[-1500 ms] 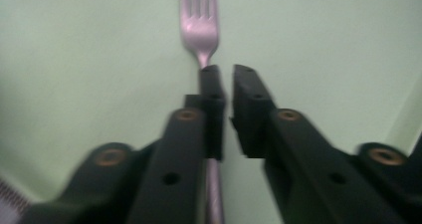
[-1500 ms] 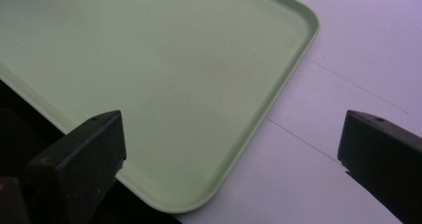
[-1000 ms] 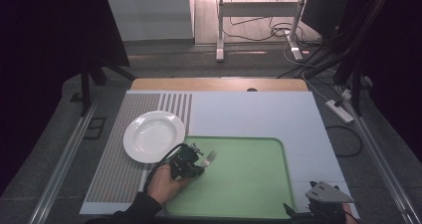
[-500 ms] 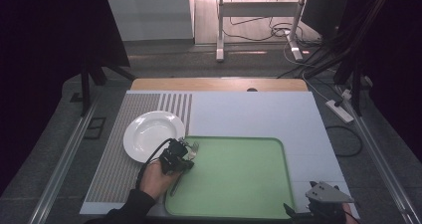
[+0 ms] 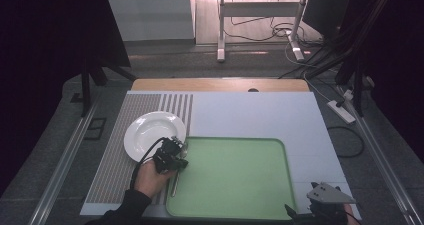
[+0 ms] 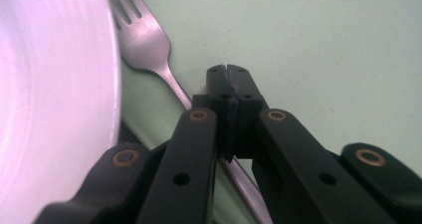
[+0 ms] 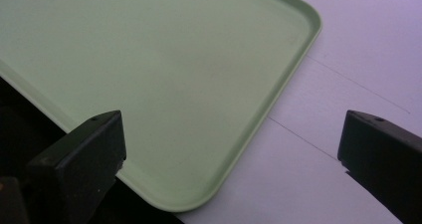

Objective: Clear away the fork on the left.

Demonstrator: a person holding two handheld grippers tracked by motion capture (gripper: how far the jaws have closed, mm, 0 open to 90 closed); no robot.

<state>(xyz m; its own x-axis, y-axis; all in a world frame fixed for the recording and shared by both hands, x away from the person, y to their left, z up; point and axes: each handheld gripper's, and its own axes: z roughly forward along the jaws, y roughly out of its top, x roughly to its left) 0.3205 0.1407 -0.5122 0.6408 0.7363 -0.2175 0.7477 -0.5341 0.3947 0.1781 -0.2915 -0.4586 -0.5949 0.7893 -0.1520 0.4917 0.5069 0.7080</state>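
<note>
The left gripper [image 5: 173, 157] sits at the far left corner of the green tray [image 5: 235, 195], just beside the near right rim of the white plate [image 5: 150, 132]. A second ago it was further in over the tray, with the fork's tines showing to its right; half a second ago it had drawn back toward the tray's left edge; now it lies across that edge, closer to the plate. In the left gripper view its jaws are pressed together, the pads meeting with no gap. The fork [image 6: 149, 45] lies along the tray's left rim, its tines pointing toward the far side beside the plate's edge, its handle running back underneath the closed jaws. Whether the pads actually pinch the handle or merely rest above it cannot be told. In the high view the handle [image 5: 174, 182] runs along the left edge toward the near side.

The right gripper [image 5: 325, 205] rests at the near right corner of the tray, in the same place as in both earlier frames. Its jaws stand wide apart with nothing between them, looking across the tray's rounded corner [image 7: 293, 84] and the pale table [image 7: 358, 45] beyond.
</note>
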